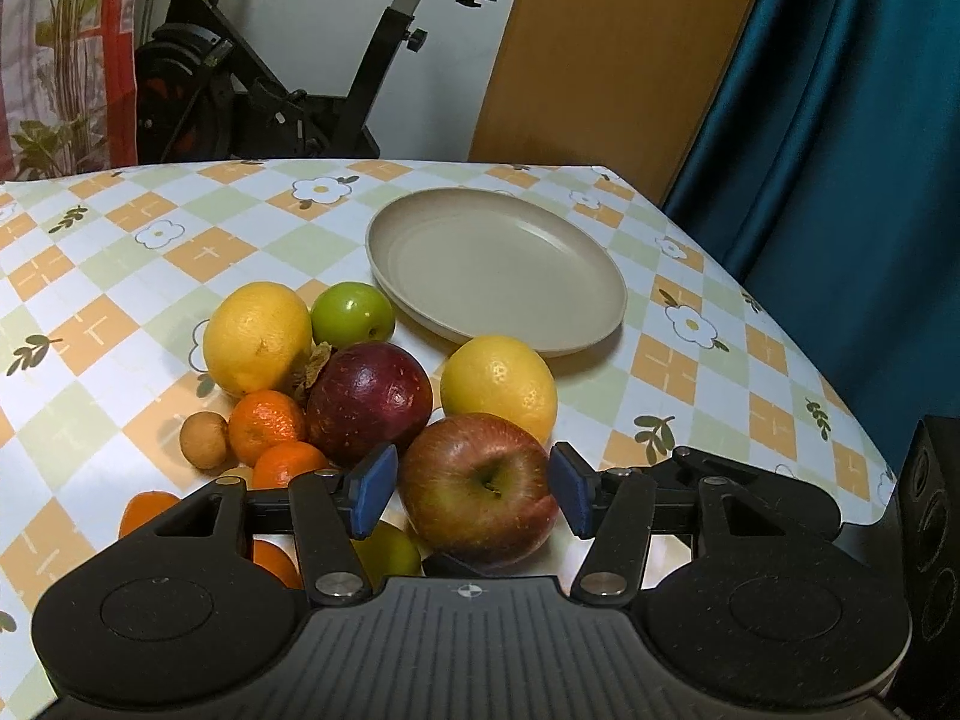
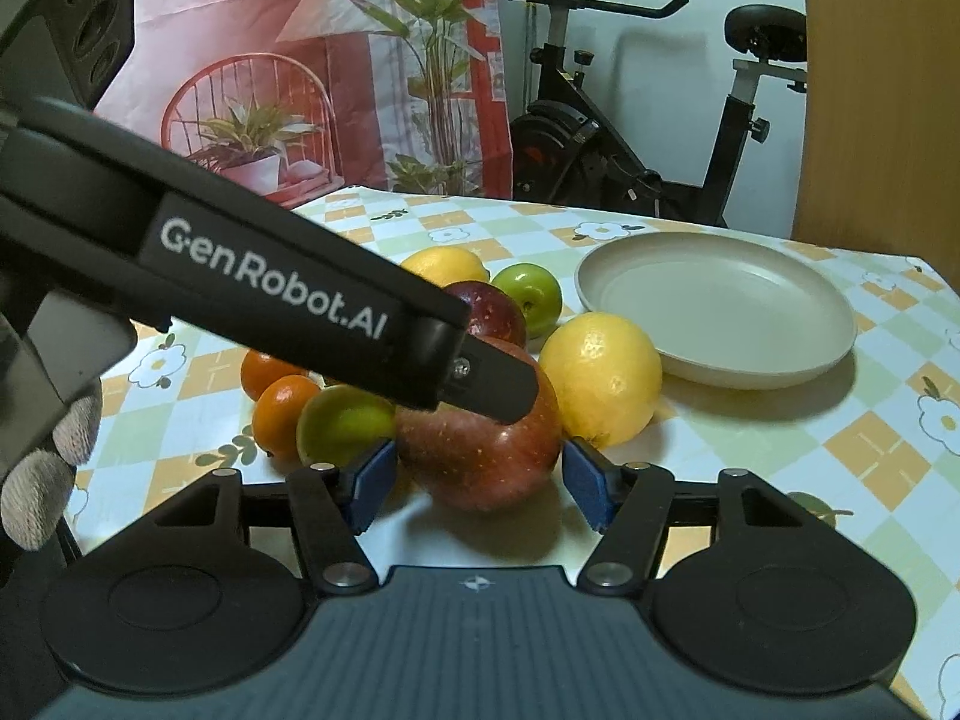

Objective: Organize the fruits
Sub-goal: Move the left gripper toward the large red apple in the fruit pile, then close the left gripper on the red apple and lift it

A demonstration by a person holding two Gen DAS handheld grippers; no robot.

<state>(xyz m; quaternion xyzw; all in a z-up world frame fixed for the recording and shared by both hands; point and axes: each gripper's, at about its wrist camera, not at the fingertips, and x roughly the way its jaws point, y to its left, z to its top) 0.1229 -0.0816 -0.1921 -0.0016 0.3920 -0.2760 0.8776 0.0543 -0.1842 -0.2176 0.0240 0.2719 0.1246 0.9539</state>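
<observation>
1. A checked, flower-print surface (image 1: 120, 276) carries a bare beige plate (image 1: 498, 267) beside a heap of fruit.
2. The left gripper (image 1: 474, 489) straddles a red-yellow apple (image 1: 477, 489), blue pads spread, seemingly just clear.
3. The right gripper (image 2: 480, 480) brackets the same apple, its contact unclear.

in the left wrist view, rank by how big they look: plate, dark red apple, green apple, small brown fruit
1. plate
2. dark red apple
3. green apple
4. small brown fruit
The plate lies farthest from the camera, so its lead is safe.
</observation>
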